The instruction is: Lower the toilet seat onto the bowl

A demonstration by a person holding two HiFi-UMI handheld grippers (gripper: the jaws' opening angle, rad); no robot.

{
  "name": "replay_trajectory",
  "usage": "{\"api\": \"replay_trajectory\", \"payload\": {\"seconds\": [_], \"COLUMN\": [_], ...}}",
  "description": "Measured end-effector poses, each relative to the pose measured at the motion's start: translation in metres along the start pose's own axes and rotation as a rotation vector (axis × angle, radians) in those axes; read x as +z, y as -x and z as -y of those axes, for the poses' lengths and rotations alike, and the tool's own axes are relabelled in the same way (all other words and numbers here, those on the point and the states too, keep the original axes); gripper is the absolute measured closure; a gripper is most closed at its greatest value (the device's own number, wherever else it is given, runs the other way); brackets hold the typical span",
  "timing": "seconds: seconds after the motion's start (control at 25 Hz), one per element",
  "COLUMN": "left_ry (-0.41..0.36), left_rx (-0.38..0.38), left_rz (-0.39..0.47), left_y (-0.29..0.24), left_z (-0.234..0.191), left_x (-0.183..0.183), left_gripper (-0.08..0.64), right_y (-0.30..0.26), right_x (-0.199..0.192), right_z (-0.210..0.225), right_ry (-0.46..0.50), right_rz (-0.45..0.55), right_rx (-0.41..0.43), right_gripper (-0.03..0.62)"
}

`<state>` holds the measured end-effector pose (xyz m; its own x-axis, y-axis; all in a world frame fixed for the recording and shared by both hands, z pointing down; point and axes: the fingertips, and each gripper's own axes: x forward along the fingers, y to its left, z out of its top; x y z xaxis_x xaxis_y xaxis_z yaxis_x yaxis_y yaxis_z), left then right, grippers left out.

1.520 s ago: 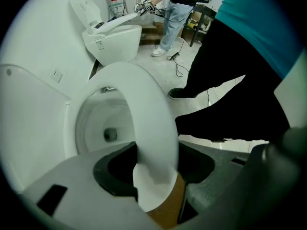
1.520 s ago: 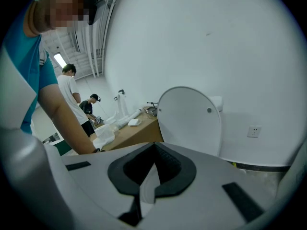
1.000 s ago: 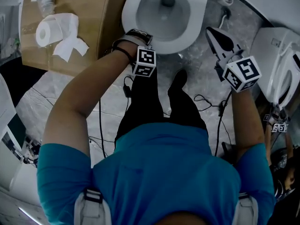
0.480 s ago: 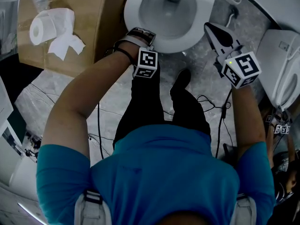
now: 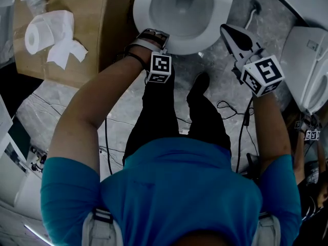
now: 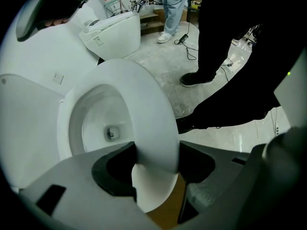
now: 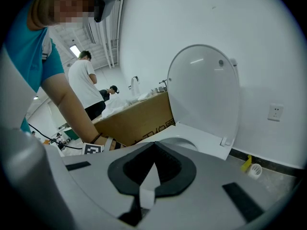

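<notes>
The white toilet (image 5: 174, 14) stands at the top of the head view, its lid (image 7: 204, 95) upright against the wall. The seat ring (image 6: 144, 109) lies low over the bowl (image 6: 98, 128); whether it touches the rim I cannot tell. My left gripper (image 5: 155, 46) points straight down at the toilet's front, and in the left gripper view the left gripper (image 6: 154, 163) is shut on the seat's front edge. My right gripper (image 5: 226, 29) hovers to the right of the bowl with its jaws shut and nothing in them; the right gripper (image 7: 152, 145) faces the lid.
A cardboard box (image 5: 95, 29) with a toilet roll (image 5: 41, 32) and loose paper stands left of the toilet. A second white toilet (image 5: 307, 60) is at the right edge. Cables (image 5: 225, 109) trail over the grey floor beside the person's black shoe (image 5: 197, 86).
My left gripper has sunk a little with the seat's front edge still in it. The right gripper has dropped slightly too, staying beside the bowl.
</notes>
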<state>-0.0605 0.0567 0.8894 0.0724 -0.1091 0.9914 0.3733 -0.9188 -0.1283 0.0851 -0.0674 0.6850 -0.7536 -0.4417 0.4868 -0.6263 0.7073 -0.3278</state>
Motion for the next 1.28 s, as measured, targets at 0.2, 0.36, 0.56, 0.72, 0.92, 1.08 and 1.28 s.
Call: {"api": "replay_trajectory", "payload": {"seconds": [0.2, 0.36, 0.56, 0.72, 0.92, 1.08, 1.28], "left_ry": [-0.003, -0.006, -0.008, -0.013, -0.014, -0.015, -0.018], "left_rx": [0.015, 0.022, 0.031, 0.036, 0.047, 0.040, 0.017], "left_rz": [0.004, 0.004, 0.006, 0.006, 0.000, 0.000, 0.002], "left_y": [-0.013, -0.023, -0.034, -0.042, -0.052, -0.058, -0.061], "left_z": [0.002, 0.003, 0.004, 0.006, 0.006, 0.008, 0.008], "left_x": [0.000, 0.000, 0.000, -0.001, -0.002, -0.002, -0.002], "left_gripper": [0.325, 0.322, 0.321, 0.318, 0.316, 0.314, 0.313], "right_y": [-0.005, -0.009, -0.016, -0.021, -0.022, -0.022, -0.023], "right_x": [-0.008, -0.012, -0.018, -0.020, -0.027, -0.032, -0.033], "right_z": [0.000, 0.003, 0.003, 0.001, -0.001, -0.002, -0.003], "right_ry": [0.000, -0.005, -0.007, -0.005, -0.007, -0.013, -0.018], "right_rz": [-0.003, -0.002, -0.006, -0.006, -0.018, -0.024, -0.020], "right_rx": [-0.003, -0.009, -0.008, -0.006, -0.008, -0.013, -0.009], "right_gripper": [0.600, 0.600, 0.600, 0.600, 0.600, 0.600, 0.600]}}
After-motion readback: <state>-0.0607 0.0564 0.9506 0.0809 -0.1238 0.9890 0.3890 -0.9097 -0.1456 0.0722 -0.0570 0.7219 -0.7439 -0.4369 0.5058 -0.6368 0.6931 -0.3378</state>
